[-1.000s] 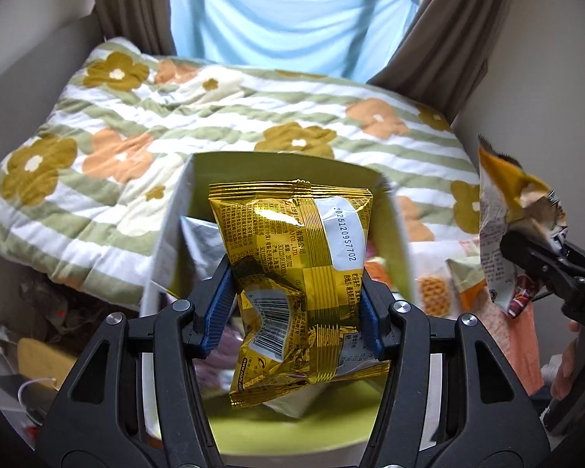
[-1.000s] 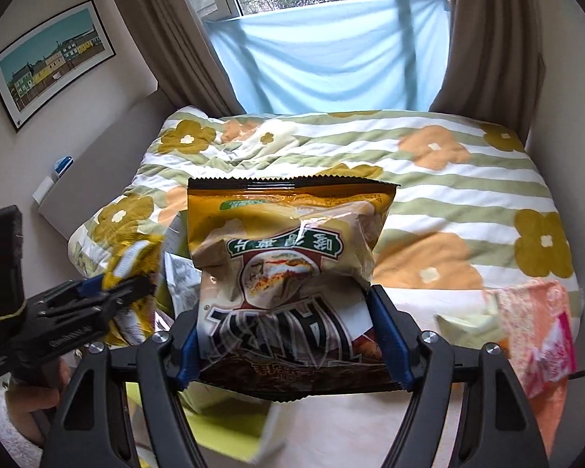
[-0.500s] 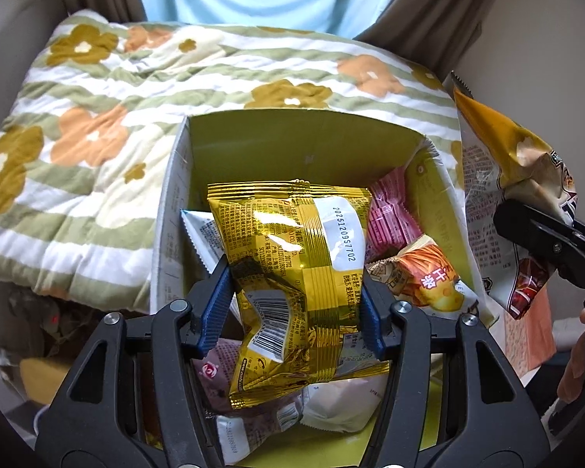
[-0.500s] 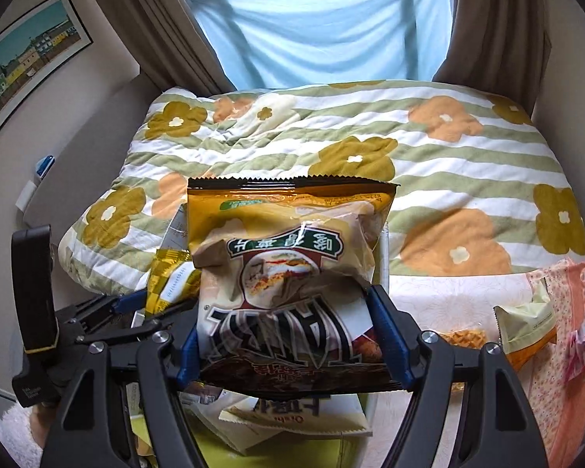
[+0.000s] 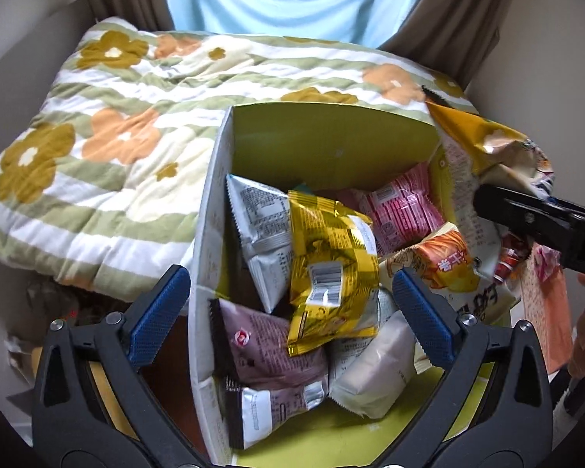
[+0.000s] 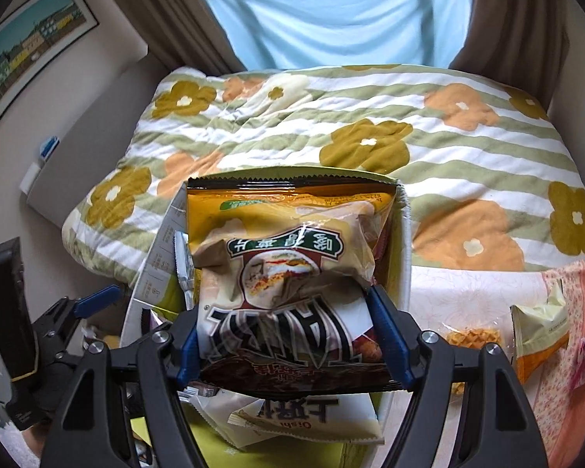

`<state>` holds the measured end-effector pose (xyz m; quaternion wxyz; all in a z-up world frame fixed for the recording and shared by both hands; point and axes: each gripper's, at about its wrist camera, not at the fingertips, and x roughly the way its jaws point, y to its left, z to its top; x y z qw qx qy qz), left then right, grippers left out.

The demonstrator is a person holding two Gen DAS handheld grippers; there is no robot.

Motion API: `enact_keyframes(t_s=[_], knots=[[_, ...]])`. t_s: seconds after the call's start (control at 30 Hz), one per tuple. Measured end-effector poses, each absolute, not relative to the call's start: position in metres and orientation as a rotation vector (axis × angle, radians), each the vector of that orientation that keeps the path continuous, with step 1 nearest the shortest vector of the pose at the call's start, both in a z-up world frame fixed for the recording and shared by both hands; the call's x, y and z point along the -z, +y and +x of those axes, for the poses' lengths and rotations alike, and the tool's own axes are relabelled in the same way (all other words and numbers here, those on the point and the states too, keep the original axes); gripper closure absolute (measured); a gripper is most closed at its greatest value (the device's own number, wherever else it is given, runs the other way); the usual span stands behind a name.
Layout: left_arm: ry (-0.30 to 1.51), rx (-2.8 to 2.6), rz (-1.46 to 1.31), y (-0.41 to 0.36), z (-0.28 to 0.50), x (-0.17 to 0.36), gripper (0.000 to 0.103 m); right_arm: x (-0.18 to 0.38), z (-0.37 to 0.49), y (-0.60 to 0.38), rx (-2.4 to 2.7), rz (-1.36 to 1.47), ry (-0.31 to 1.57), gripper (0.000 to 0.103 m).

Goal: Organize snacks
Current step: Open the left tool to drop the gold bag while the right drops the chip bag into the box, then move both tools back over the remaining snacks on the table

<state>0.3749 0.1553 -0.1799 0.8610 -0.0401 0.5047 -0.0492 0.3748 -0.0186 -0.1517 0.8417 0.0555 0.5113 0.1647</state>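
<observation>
In the left wrist view, the left gripper (image 5: 290, 292) has its jaws opening wide, touching nothing, above a yellow packet (image 5: 331, 269) lying among snacks in the green box (image 5: 323, 136) at centre frame. In the right wrist view, the right gripper (image 6: 294, 337) clamps a large chip bag (image 6: 288, 249) over that box (image 6: 403, 241), low centre.

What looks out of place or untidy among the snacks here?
Two packets, a pale green one and a clear one of waffle snacks, lie on the orange cloth outside the green box, where the other snacks are piled.
</observation>
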Motion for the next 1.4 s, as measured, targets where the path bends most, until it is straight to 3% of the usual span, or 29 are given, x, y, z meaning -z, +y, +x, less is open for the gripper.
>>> enact_keyframes(t_s=[0.2,0.27,0.33,1.4], knots=[[1.072,0.080,-0.079,0.158,0.366,0.180,0.000,0.153,0.387,0.001,-0.348,0.054,1.061,0.029],[1.071,0.073,-0.081,0.159,0.362,0.178,0.000,0.152,0.389,0.004,-0.359,0.045,1.048,0.014],[1.074,0.072,-0.087,0.161,0.359,0.178,0.000,0.148,0.386,0.005,-0.368,0.048,1.013,0.008],[0.938,0.168,-0.021,0.147,0.290,0.130,0.000,0.098,0.282,-0.028,-0.258,0.101,0.870,0.007]])
